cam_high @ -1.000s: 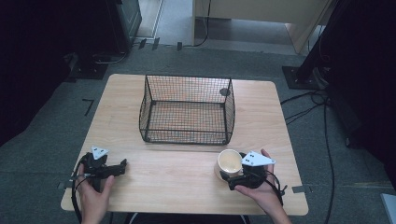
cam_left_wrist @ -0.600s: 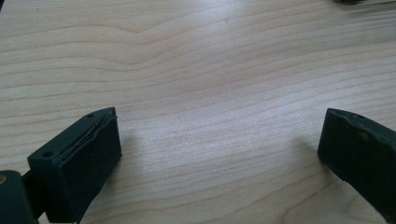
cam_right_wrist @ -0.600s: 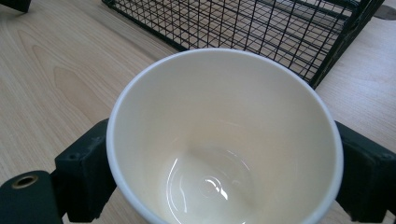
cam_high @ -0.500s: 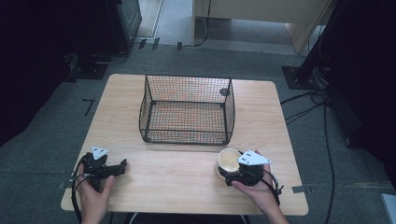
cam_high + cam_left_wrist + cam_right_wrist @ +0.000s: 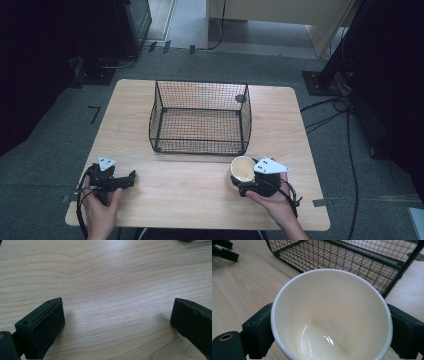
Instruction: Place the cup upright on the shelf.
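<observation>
**Right gripper view: cream cup clamped between the jaws, wire basket just beyond**

A cream cup (image 5: 332,315) sits between the two black jaws of the right hand-held gripper (image 5: 332,335), one jaw pressed to each side of its wall, so this tool is grasping the cup. The mouth faces the camera and the glossy inside is bare. From the high view the cup (image 5: 243,169) lies at the near right of the tabletop (image 5: 190,200), its rim tilted toward the basket, with the right hand-held gripper (image 5: 243,181) and the person's right hand (image 5: 272,202) just behind it. Whether the cup's base touches the wood or is lifted off it cannot be told.

Just past the cup stands a black wire basket (image 5: 200,117), open at the top, in the middle of the tabletop; the cup is near its front right corner but apart from it. In the right gripper view the basket (image 5: 352,260) runs across the upper part of the frame, its mesh wall close behind the cup's rim.

Well apart, at the near left of the tabletop, the left hand-held gripper (image 5: 131,176) rests low in the person's left hand (image 5: 100,210). In the left gripper view its jaws stand wide apart over plain wood grain (image 5: 115,290), released, with nothing between them.
</observation>
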Action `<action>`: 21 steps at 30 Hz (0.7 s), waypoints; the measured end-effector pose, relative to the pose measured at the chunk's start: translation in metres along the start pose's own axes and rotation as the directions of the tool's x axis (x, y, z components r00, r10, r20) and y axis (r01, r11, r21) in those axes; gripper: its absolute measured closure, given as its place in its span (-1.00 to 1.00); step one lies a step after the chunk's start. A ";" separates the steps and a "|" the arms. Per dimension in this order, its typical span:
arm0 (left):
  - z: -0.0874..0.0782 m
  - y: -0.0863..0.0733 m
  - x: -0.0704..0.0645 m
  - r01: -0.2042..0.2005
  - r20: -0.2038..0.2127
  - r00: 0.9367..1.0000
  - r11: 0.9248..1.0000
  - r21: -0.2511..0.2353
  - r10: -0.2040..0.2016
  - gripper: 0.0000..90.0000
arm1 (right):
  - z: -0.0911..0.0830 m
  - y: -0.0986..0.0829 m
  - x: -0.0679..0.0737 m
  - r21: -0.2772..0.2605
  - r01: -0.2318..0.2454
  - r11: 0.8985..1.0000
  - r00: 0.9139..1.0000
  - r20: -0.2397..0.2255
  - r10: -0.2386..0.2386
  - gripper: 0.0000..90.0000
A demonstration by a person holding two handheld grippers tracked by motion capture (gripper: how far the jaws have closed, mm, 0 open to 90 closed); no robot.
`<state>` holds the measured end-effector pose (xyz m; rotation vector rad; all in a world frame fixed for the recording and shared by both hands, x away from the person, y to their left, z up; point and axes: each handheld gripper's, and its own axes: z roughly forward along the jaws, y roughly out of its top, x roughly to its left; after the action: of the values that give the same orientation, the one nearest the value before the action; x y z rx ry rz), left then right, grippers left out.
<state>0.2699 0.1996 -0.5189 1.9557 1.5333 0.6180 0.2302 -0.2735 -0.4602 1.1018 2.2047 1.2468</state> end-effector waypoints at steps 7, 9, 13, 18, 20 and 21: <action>0.000 0.000 0.000 0.000 0.000 1.000 1.000 0.000 0.000 -1.00 | 0.002 0.022 0.012 -0.037 0.000 0.999 0.999 -0.033 -0.001 -0.78; 0.000 0.000 0.000 0.000 0.000 1.000 1.000 0.000 0.000 -1.00 | 0.005 0.027 0.015 -0.048 -0.001 0.999 0.999 -0.043 -0.001 -0.78; 0.000 0.000 0.000 0.000 0.000 1.000 1.000 0.000 0.000 -1.00 | 0.010 0.039 0.021 -0.054 0.010 0.999 0.999 -0.050 -0.013 -0.78; 0.000 0.000 0.000 0.000 0.000 1.000 1.000 0.000 0.000 -1.00 | 0.015 0.058 0.027 -0.077 0.015 0.997 0.999 -0.048 -0.018 -0.78; 0.000 0.000 0.000 0.001 0.000 1.000 1.000 0.000 -0.001 -1.00 | 0.015 0.064 0.029 -0.082 0.012 0.997 0.999 -0.044 -0.015 -0.78; 0.000 0.000 0.000 0.000 0.000 1.000 1.000 0.000 0.000 -1.00 | 0.016 0.067 0.029 -0.086 0.012 0.996 0.999 -0.041 -0.016 -0.78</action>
<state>0.2699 0.1997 -0.5189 1.9555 1.5334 0.6179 0.2526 -0.2220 -0.4104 1.0342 2.1639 1.3565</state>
